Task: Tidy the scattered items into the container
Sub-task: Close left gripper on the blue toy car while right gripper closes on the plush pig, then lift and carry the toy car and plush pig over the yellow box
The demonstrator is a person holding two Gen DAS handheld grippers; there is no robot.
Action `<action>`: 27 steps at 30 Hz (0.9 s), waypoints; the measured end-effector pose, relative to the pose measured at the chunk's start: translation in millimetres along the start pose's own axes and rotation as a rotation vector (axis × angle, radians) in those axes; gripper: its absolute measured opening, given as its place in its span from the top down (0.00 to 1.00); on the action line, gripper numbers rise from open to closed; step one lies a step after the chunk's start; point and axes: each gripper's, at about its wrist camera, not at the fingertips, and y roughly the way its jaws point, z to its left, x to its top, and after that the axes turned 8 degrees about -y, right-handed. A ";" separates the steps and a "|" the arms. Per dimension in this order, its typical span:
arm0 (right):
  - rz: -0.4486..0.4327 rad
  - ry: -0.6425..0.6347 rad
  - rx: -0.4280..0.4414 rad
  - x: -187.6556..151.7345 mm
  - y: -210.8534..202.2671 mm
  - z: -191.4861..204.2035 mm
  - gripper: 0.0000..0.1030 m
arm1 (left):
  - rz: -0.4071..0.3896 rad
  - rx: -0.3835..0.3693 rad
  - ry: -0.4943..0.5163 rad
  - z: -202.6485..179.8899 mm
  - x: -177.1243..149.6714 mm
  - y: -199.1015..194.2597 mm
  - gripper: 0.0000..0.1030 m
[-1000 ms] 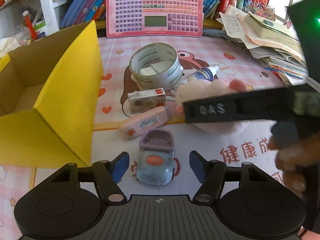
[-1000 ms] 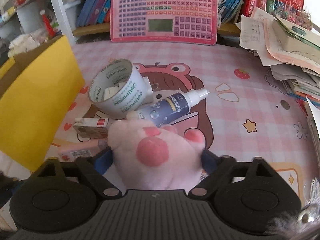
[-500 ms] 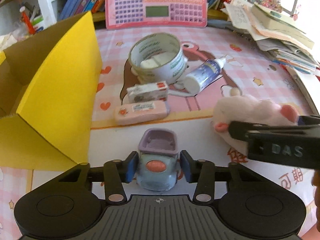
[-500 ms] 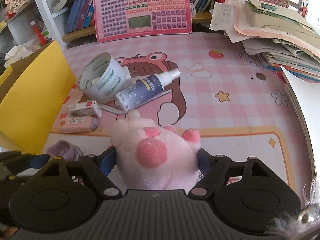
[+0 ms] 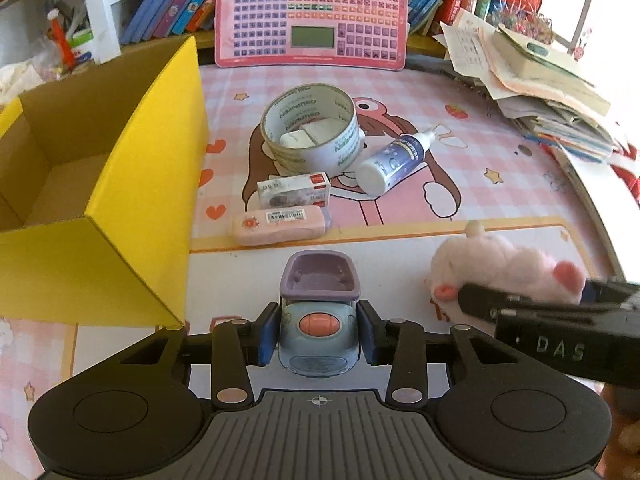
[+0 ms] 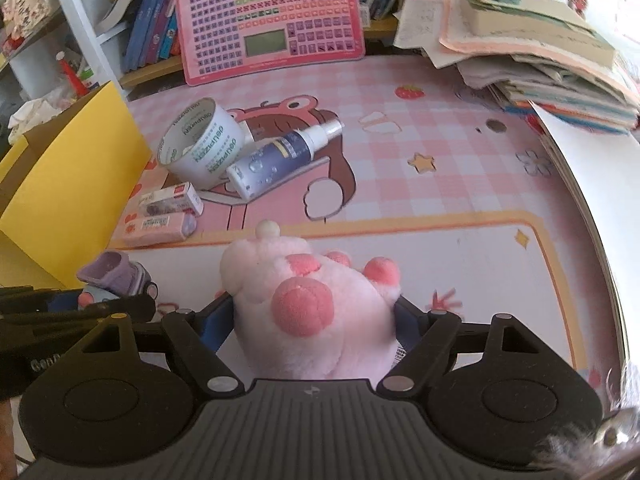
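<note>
My left gripper (image 5: 318,334) is shut on a small blue and purple toy car (image 5: 318,312) near the front of the pink desk mat. My right gripper (image 6: 316,316) is shut on a pink plush paw (image 6: 312,304), which also shows at the right of the left wrist view (image 5: 504,272). The open yellow cardboard box (image 5: 132,184) stands at the left. On the mat lie a tape roll (image 5: 310,132), a spray bottle (image 5: 394,160), a small white box (image 5: 294,190) and a pink eraser (image 5: 280,224).
A pink keyboard toy (image 5: 312,12) leans at the back against shelves of books. A stack of papers and books (image 5: 552,88) fills the back right. The desk's edge curves along the right side (image 6: 600,248).
My left gripper moved forward and closed on the toy car. My right gripper, holding the plush paw, drew back and to the right, away from the tape roll and bottle.
</note>
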 end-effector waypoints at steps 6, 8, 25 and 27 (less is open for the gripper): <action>-0.017 0.010 -0.021 -8.4 -12.8 8.2 0.24 | 0.004 -0.058 -0.034 4.5 -2.4 -10.0 0.62; -0.035 0.008 -0.030 -8.4 -19.4 11.3 0.24 | -0.004 -0.084 -0.040 6.8 -2.9 -16.9 0.63; -0.077 0.030 -0.121 -30.4 -77.9 69.6 0.24 | -0.061 -0.285 -0.179 94.8 -25.8 -79.5 0.63; -0.077 0.010 -0.126 -36.5 -84.9 85.3 0.24 | -0.056 -0.297 -0.213 112.8 -34.2 -88.8 0.63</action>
